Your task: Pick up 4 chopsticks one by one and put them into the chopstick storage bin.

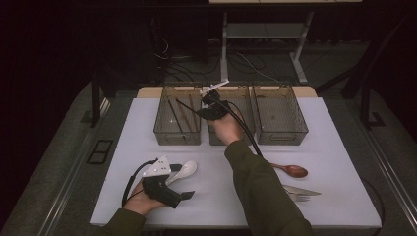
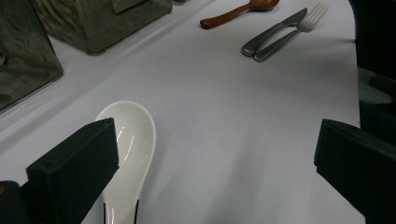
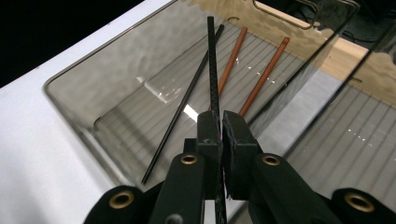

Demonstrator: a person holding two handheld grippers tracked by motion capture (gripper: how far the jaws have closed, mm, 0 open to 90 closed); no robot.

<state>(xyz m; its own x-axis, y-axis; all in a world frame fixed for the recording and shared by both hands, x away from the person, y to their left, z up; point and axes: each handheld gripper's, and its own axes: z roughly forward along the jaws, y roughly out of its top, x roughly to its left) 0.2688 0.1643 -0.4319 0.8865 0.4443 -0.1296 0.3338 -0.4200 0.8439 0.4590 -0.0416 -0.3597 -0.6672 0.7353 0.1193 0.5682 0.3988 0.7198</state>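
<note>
My right gripper (image 3: 221,122) is shut on a black chopstick (image 3: 212,60), which it holds over the left clear bin (image 3: 84,126). In that bin lie another black chopstick (image 3: 183,100) and two brown chopsticks (image 3: 264,77). In the high view the right gripper (image 1: 205,102) hangs over the gap between the left bin (image 1: 178,136) and the middle bin (image 1: 216,138). My left gripper (image 1: 183,187) rests on the table at the front left, jaws open. A white ceramic spoon (image 2: 130,154) lies beside its left jaw, partly under it, untouched by the pads.
A third clear bin (image 1: 280,115) stands at the right of the row. A brown wooden spoon (image 1: 293,170), a knife (image 2: 273,30) and a fork (image 2: 292,33) lie on the white table (image 1: 334,196) at the front right. Dark floor and cables lie beyond.
</note>
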